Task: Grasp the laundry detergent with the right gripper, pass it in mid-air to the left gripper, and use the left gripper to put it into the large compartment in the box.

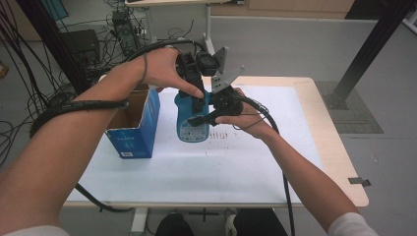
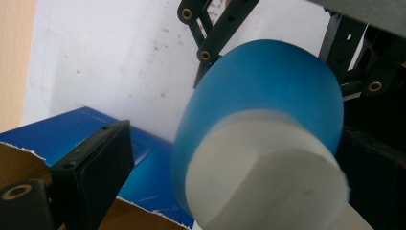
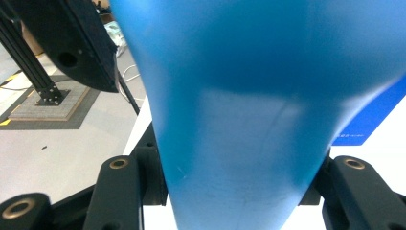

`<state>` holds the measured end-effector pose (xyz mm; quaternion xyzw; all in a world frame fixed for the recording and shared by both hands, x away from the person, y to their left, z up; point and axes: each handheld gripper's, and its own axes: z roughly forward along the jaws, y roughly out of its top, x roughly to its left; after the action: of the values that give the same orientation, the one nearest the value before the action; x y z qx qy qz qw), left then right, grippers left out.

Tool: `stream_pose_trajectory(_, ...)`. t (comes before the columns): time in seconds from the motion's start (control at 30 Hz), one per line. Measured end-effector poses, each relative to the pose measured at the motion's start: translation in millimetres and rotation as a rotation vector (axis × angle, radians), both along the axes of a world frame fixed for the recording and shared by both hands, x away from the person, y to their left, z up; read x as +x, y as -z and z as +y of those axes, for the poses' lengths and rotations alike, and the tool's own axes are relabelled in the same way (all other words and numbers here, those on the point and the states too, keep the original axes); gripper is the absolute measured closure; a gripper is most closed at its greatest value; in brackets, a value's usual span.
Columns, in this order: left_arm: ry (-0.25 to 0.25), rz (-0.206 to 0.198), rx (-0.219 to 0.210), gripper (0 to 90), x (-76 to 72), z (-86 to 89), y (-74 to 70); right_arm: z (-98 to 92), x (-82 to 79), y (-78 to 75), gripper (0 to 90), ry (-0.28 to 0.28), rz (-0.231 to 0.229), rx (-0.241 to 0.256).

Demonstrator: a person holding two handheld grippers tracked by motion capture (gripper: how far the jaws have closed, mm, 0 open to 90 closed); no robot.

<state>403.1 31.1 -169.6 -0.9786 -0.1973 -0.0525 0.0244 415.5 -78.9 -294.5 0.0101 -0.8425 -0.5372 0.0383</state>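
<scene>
1. On the table point(image 1: 295, 162), a white sheet covers most of the top, and a bare wooden strip shows along its right and far edges. The near half of the sheet in front of the box lies free, as does the wide stretch to the right of the bottle.
2. Left of the bottle stands an open blue cardboard box point(image 1: 142, 128), near the table's left edge, its top flaps up.
3. Just right of the box, the blue bottle point(image 1: 192, 123) with a white cap point(image 2: 268, 177) is held up off the sheet, roughly upright.
4. Right gripper point(image 1: 206, 115): it comes in from the right of the bottle, its jaws clamped on either side of the blue body, as the right gripper view shows. The forearm stretches forward from the table's near right side.
5. Left gripper point(image 1: 196, 91): it points down over the bottle's top, wrist bent sharply. Its jaws stand spread, one clear of the cap towards the box; the other side is too dark to judge.
</scene>
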Motion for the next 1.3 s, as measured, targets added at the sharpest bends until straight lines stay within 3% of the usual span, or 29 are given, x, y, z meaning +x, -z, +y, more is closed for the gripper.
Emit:
stream_pose_trajectory(0.87,0.01,0.007,-0.002,7.0,-0.4,-2.5,0.4,-2.5,0.1,-1.9,44.8,0.005,-0.005,0.009)
stream_pose_trajectory(1.13,0.025,0.013,0.007,12.4,-0.6,-4.1,1.7,-3.2,-1.2,-2.9,44.8,0.003,-0.007,0.011)
stream_pose_trajectory(1.3,0.04,0.015,0.003,21.2,-1.3,-5.7,2.0,-4.6,-2.7,-4.0,44.8,0.004,0.001,0.009)
